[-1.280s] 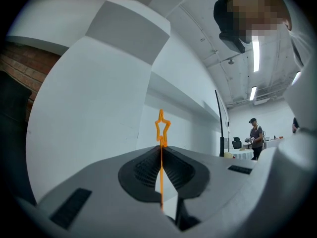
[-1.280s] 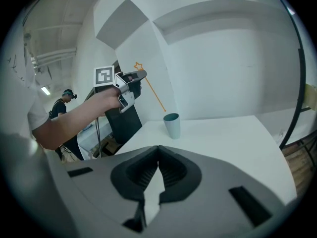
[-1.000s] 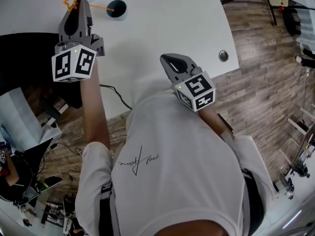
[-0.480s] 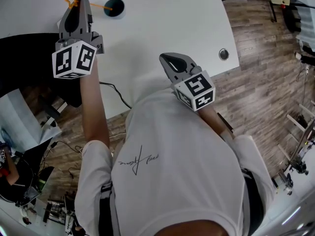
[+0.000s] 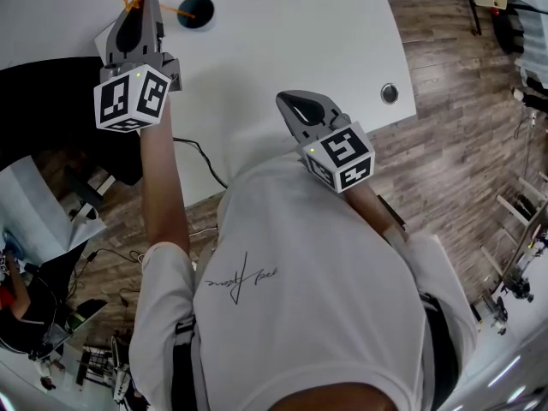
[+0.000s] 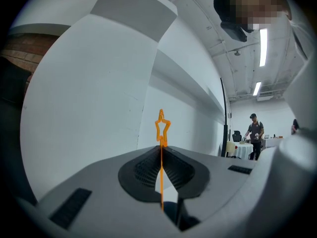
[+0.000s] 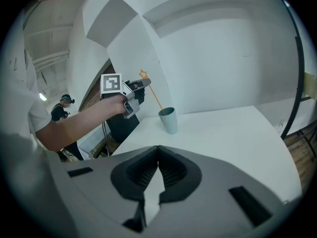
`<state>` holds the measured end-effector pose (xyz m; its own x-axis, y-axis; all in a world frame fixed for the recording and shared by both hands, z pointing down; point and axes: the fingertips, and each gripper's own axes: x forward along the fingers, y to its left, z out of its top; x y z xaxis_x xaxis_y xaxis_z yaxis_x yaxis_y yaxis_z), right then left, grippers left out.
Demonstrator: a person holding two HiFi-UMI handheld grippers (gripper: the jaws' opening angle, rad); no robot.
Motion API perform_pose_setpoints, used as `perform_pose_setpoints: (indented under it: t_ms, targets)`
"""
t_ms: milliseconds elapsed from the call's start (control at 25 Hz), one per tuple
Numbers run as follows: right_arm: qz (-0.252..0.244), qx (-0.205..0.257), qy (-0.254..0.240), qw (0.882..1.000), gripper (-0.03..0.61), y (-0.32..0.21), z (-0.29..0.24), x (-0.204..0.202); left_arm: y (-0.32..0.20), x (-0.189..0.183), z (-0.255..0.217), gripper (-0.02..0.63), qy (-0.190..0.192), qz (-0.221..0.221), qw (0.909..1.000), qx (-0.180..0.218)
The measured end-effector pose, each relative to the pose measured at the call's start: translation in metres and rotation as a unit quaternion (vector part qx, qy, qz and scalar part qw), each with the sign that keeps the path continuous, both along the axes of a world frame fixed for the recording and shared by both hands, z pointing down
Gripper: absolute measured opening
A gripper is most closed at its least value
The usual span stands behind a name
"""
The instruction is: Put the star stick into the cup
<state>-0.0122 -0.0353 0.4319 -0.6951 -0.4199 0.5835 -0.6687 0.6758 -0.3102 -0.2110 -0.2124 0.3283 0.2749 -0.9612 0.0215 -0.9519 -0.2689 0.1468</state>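
1. The left hand-held gripper point(image 6: 161, 147) is clenched on the thin orange star-topped stick point(image 6: 161, 128).
2. The stick slants down, with its lower tip at the mouth of the teal cup point(image 7: 168, 119) on the white counter point(image 5: 300, 41).
3. The right hand-held gripper point(image 7: 157, 151) is closed and empty.

Table point(image 5: 282, 41) smooth, matt; cup point(image 7: 169, 120) matt plast.; star stick point(image 6: 161, 167) plast.; floor point(image 5: 462, 152) wood planks.

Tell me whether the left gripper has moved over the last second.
Yes. In the head view the left gripper, shut on the star stick, has edged toward the cup, narrowing the gap between them.
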Motion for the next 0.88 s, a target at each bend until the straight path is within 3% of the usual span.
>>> perform_pose_setpoints:
  t_ms: [600, 880]
  targets:
    - [-0.024, 0.015, 0.002, 1.0, 0.009, -0.02, 0.001, -0.02, -0.007, -0.005, 0.027, 0.015, 0.003, -0.003, 0.9997, -0.025]
    - [-0.033, 0.014, -0.002, 0.999, 0.009, -0.023, 0.002, -0.033, -0.011, 0.0, 0.036, 0.015, -0.012, 0.008, 0.9994, -0.031]
